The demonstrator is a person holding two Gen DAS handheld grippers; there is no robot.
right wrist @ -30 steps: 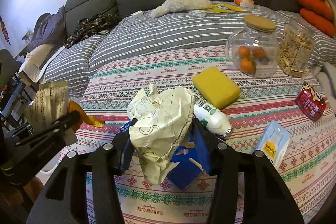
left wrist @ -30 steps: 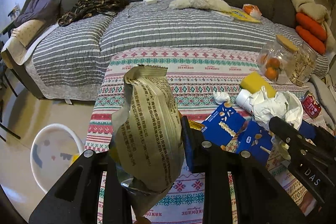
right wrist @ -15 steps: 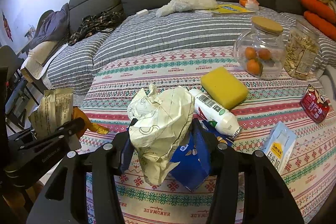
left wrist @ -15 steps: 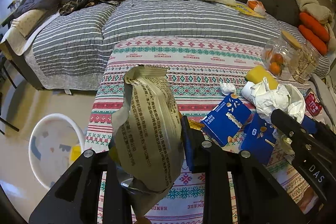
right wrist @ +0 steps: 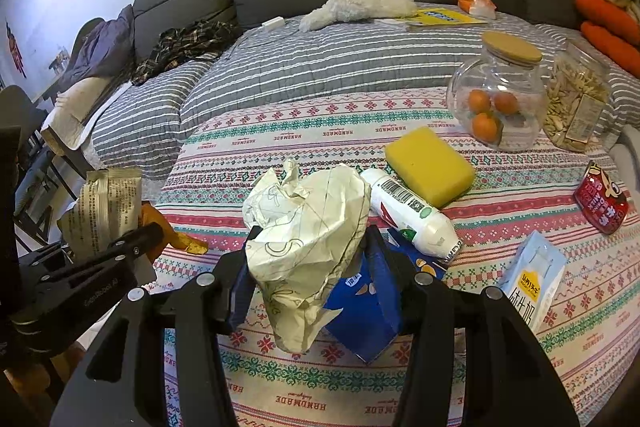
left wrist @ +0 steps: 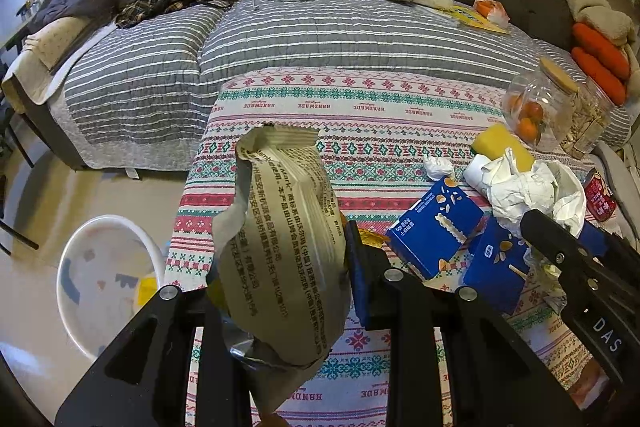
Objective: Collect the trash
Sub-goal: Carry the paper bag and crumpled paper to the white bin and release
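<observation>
Trash in hand: I have 2 pieces lifted clear of the patterned tablecloth; a tan printed snack wrapper and a crumpled cream paper wrapper.
Left claw: the left gripper is clamped tight on the tan printed snack wrapper, which stands upright between its jaws, above the cloth's left edge.
Right claw: the right gripper is closed on the crumpled cream paper wrapper, its jaws held part-way apart by the wad's bulk; it hangs over the middle of the cloth.
Bin: a white bin stands on the floor just off the cloth's left edge, below and to the left of my left claw; it already holds something yellow, though I cannot tell what.
Done so far: as I judge it, 2 grasps are made; neither piece is in the bin yet.
Left on the cloth: 2 blue cartons, a small white paper ball, an orange-yellow scrap, a white bottle, a red packet and a pale blue milk carton.
Probably staying: the yellow sponge and the 2 jars look like keepers; that is my guess.
Progress: early to middle; I reckon several more trips are needed.
</observation>
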